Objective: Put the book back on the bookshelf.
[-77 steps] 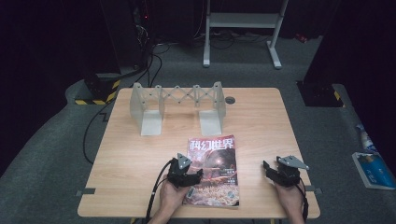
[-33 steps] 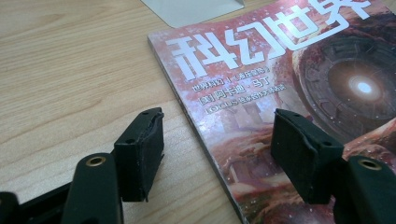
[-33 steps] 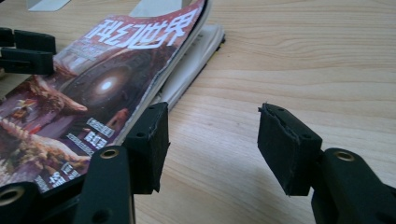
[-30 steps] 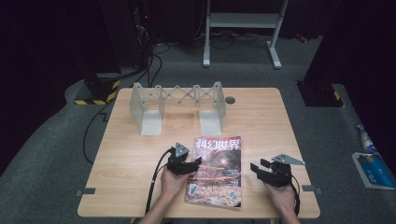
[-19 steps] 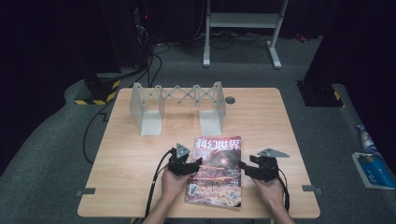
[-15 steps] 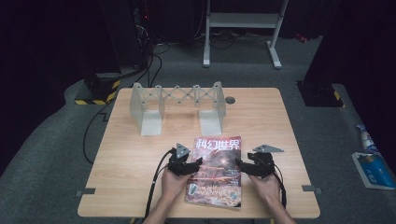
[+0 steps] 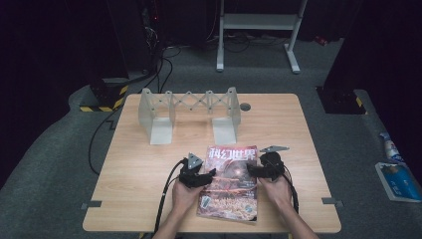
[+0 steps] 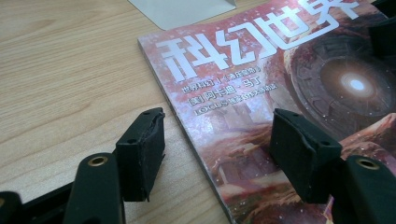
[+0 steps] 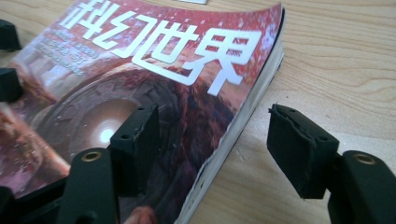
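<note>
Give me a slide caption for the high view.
Two hand-held grippers flank a magazine on a wooden table.

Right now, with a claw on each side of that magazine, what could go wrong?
1. Both claws stand open astride the magazine edges. The right claw straddles the loose page side; closing there might catch only some pages and crease them.
2. The left claw straddles the spine, one pad over the glossy cover. A thin flat edge could slip out.
3. Lifting unevenly could bend or tear the cover, or drag the magazine toward the near edge of the table.
</note>
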The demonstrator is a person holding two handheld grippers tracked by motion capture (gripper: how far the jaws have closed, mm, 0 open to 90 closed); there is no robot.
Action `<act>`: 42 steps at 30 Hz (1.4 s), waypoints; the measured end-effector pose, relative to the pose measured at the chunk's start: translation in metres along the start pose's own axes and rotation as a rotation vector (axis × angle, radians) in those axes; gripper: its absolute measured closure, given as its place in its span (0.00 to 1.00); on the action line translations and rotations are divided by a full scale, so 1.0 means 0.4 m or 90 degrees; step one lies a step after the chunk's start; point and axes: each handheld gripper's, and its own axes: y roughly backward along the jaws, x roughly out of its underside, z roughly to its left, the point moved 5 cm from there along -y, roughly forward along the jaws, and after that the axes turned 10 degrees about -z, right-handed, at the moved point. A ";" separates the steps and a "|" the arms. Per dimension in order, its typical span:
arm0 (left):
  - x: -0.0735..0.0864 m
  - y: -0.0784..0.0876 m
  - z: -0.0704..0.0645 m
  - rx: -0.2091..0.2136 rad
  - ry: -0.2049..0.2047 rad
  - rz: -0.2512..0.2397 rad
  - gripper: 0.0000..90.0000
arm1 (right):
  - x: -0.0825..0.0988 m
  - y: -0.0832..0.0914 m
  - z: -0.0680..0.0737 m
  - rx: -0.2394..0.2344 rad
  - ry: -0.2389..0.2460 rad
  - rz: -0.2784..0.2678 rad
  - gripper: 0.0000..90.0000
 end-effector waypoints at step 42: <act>0.003 0.002 -0.016 0.025 -0.012 -0.004 0.46 | -0.047 -0.063 0.008 -0.011 0.007 0.037 0.40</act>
